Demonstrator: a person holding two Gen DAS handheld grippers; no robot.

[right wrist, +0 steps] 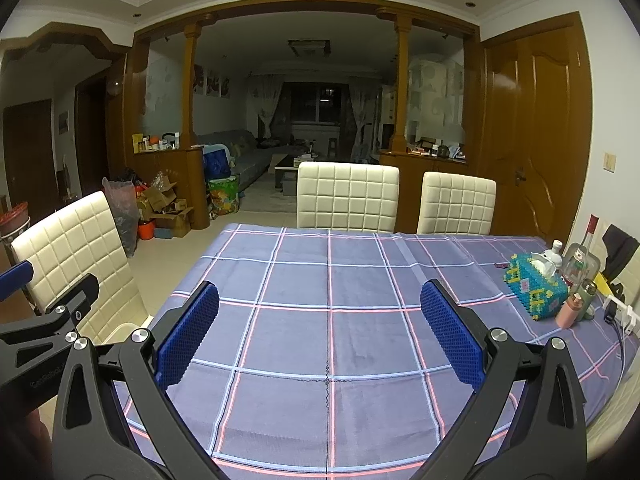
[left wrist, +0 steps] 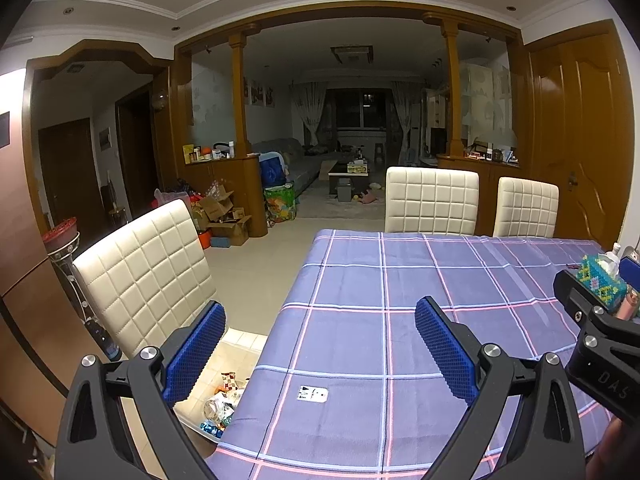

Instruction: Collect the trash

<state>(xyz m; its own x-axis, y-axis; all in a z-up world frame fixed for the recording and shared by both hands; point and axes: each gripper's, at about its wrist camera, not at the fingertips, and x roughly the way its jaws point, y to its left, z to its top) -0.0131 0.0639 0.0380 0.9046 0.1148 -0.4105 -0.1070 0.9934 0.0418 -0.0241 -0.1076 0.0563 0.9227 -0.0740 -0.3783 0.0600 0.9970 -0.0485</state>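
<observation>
My left gripper (left wrist: 320,348) is open and empty above the left edge of the table with the blue plaid cloth (left wrist: 400,300). Below it, on the floor beside the table, a bin (left wrist: 224,404) holds wrappers and clear plastic trash. A small white label (left wrist: 313,393) lies on the cloth between the left fingers. My right gripper (right wrist: 320,328) is open and empty above the middle of the cloth (right wrist: 332,280). The right gripper shows at the right edge of the left wrist view (left wrist: 600,320), and the left gripper at the left edge of the right wrist view (right wrist: 44,304).
A beaded tissue box (right wrist: 534,288), bottles (right wrist: 580,264) and a pink cup (right wrist: 570,310) stand at the table's right side. White quilted chairs stand at the left (left wrist: 148,276) and far side (right wrist: 348,196). Cardboard boxes (left wrist: 224,216) lie on the floor beyond.
</observation>
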